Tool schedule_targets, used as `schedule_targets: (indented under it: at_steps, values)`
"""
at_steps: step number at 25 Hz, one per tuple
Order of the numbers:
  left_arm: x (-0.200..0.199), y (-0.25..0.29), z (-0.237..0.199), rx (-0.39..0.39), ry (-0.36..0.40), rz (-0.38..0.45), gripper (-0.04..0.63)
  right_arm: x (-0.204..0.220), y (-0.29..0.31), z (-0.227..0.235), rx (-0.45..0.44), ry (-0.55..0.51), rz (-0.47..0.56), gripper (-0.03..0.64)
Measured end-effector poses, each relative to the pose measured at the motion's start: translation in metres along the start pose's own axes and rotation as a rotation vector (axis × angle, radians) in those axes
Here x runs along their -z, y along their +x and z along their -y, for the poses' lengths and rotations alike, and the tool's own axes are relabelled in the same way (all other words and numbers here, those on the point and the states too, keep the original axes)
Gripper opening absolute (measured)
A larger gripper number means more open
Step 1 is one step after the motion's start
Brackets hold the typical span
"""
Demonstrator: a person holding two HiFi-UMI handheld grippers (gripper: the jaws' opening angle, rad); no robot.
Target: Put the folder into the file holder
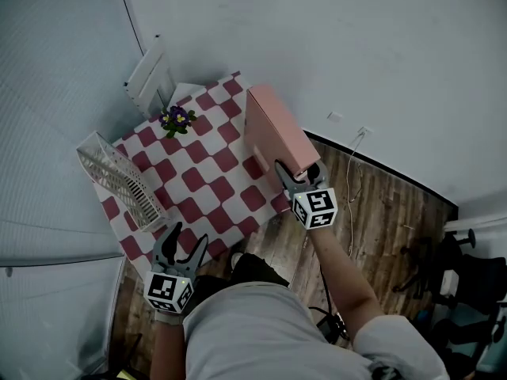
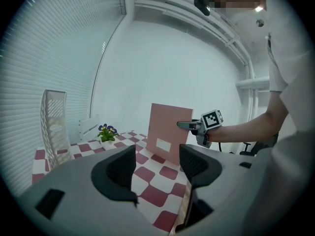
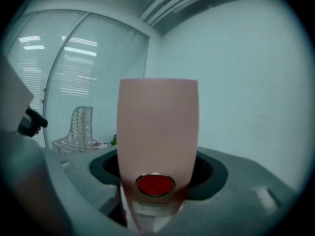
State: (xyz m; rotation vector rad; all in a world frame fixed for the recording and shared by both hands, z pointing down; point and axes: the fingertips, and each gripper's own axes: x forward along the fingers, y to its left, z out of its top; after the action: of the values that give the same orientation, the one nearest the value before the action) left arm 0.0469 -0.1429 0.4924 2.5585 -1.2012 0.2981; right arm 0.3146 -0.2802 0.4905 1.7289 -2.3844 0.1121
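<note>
The pink folder [image 1: 273, 133] stands upright on its edge at the right side of the red-and-white checkered table [image 1: 207, 187]. My right gripper [image 1: 299, 174] is shut on its near spine, and the right gripper view shows that spine [image 3: 157, 132], with a red round button, filling the gap between the jaws. The white lattice file holder [image 1: 119, 176] stands at the table's left edge, apart from the folder. My left gripper [image 1: 184, 242] hangs open over the table's near corner with nothing in it; in its own view the folder [image 2: 170, 132] and the holder [image 2: 54, 127] lie ahead.
A small pot of purple flowers [image 1: 177, 119] sits near the table's far side, between holder and folder. A white slatted rack [image 1: 150, 74] stands at the far corner. Wooden floor [image 1: 380, 212] with cables lies to the right, and a dark chair base [image 1: 451, 267] beyond.
</note>
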Motion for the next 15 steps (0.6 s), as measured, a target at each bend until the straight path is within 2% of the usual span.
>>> schedule_targets:
  at_steps: [3, 7, 15]
  values:
    - [0.002, 0.003, -0.002, -0.029, -0.007, -0.004, 0.273, 0.002, 0.006, 0.010, 0.018, 0.019, 0.014, 0.314]
    - [0.007, 0.002, -0.006, -0.065, -0.020, -0.005, 0.273, 0.000, 0.009, 0.010, 0.022, 0.022, 0.037, 0.273]
    - [0.008, -0.019, -0.026, -0.128, -0.031, 0.008, 0.273, -0.013, 0.013, -0.013, 0.016, 0.034, 0.057, 0.261]
